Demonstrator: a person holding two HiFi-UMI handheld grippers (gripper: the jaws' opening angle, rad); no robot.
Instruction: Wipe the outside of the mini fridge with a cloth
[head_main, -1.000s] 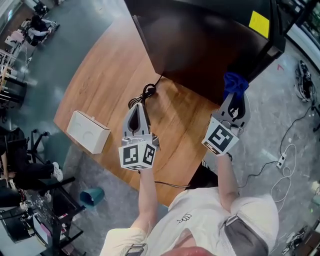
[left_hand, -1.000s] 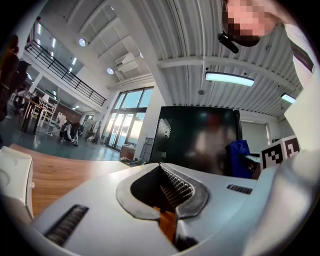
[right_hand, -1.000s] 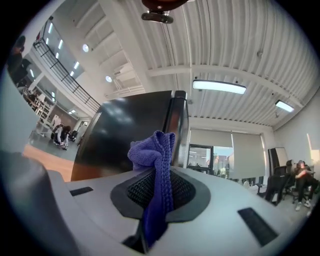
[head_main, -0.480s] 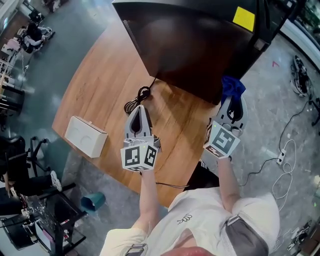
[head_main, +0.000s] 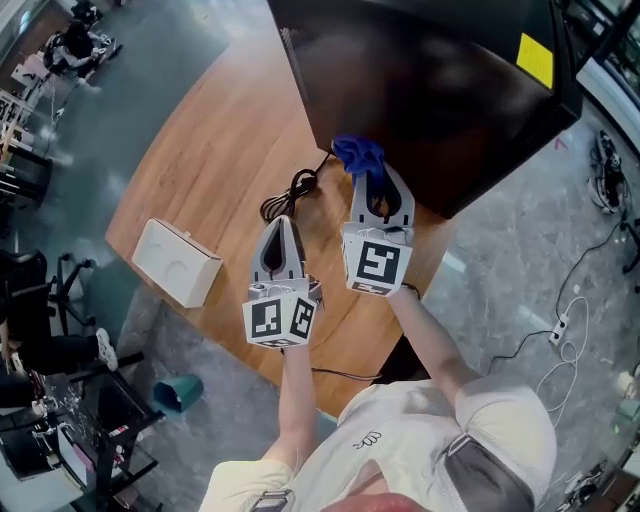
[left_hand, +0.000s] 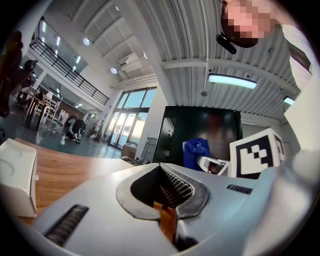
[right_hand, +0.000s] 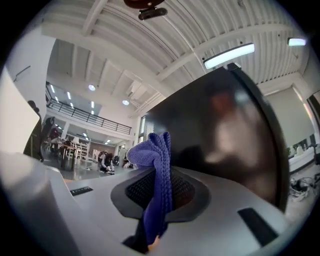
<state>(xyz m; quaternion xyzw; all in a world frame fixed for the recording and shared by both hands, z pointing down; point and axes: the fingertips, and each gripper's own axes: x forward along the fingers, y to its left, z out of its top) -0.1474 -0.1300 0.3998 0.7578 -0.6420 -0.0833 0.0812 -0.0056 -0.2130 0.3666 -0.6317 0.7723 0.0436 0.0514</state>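
Observation:
The black mini fridge (head_main: 430, 90) stands at the far end of the wooden table (head_main: 215, 170); its dark side fills the right gripper view (right_hand: 225, 135). My right gripper (head_main: 372, 180) is shut on a blue cloth (head_main: 357, 155), which sits right at the fridge's near side by its left corner. In the right gripper view the cloth (right_hand: 157, 170) hangs pinched between the jaws. My left gripper (head_main: 278, 228) is shut with nothing in it, above the table to the left of the right one. The left gripper view shows the fridge (left_hand: 200, 137) and the cloth (left_hand: 196, 152) ahead.
A coiled black power cord (head_main: 293, 190) lies on the table just beyond the left gripper. A white box (head_main: 176, 262) sits near the table's left edge. A yellow sticker (head_main: 536, 60) marks the fridge top. Cables lie on the floor (head_main: 560, 330) at the right.
My right gripper has swung left with the blue cloth, from the fridge's right front corner to its left part near the cord. The left gripper has barely moved.

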